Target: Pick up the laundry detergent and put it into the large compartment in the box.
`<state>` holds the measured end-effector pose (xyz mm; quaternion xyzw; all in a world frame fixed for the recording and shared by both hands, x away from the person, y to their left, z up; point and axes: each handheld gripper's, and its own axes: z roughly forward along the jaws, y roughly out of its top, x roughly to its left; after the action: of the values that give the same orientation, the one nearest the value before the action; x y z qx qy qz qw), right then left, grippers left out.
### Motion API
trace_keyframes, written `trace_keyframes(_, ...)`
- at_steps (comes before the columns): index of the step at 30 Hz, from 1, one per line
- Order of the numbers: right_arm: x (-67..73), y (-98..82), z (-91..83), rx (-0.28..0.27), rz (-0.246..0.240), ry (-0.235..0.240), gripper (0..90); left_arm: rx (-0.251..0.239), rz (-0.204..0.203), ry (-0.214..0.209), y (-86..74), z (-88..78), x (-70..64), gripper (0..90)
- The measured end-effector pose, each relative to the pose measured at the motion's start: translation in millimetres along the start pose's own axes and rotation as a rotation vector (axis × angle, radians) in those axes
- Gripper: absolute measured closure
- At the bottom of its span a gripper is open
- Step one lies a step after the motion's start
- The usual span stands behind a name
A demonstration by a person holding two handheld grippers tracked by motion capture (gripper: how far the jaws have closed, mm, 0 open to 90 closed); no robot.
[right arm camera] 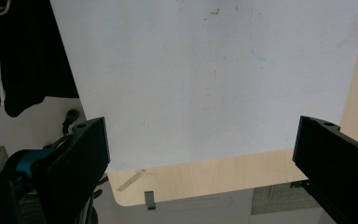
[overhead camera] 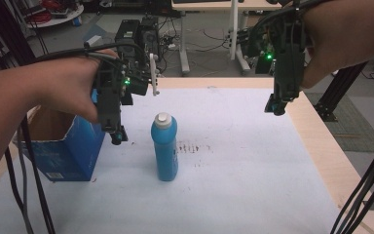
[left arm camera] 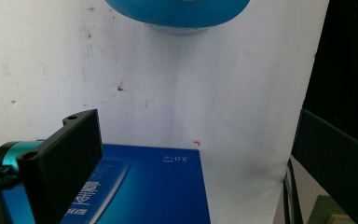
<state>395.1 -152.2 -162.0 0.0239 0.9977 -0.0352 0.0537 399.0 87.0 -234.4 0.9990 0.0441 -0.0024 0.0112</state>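
1. Bottle (overhead camera: 164,146): blue, white cap, upright mid-table on the white sheet (overhead camera: 233,161), just right of the blue box (overhead camera: 65,151).
2. Left gripper (overhead camera: 118,136): jaws wide apart, nothing held, hovering between box and bottle, near the bottle's shoulder.
3. Right gripper (overhead camera: 275,108): jaws apart, empty, up by the far right table edge (overhead camera: 316,141), well apart from the bottle.
4. Likely step: left grabs the bottle. Do it well: centre jaws on the body below the cap, come in level, close gently so it doesn't tip.
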Motion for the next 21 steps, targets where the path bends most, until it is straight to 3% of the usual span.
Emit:
trace_keyframes(5,-0.5,-3.9,0.3,0.007,0.006,-0.002,2.7,-0.002,-0.007,-0.009,1.5,-0.8,-1.6,1.8)
trace_keyframes(9,1.3,-5.6,0.3,0.013,0.006,-0.001,2.7,0.007,-0.036,-0.015,2.5,-2.4,-4.2,1.8)
trace_keyframes(21,10.3,-7.9,-2.8,0.013,-0.021,-0.031,2.7,0.033,-0.195,-0.040,6.5,-10.0,-19.8,1.8)
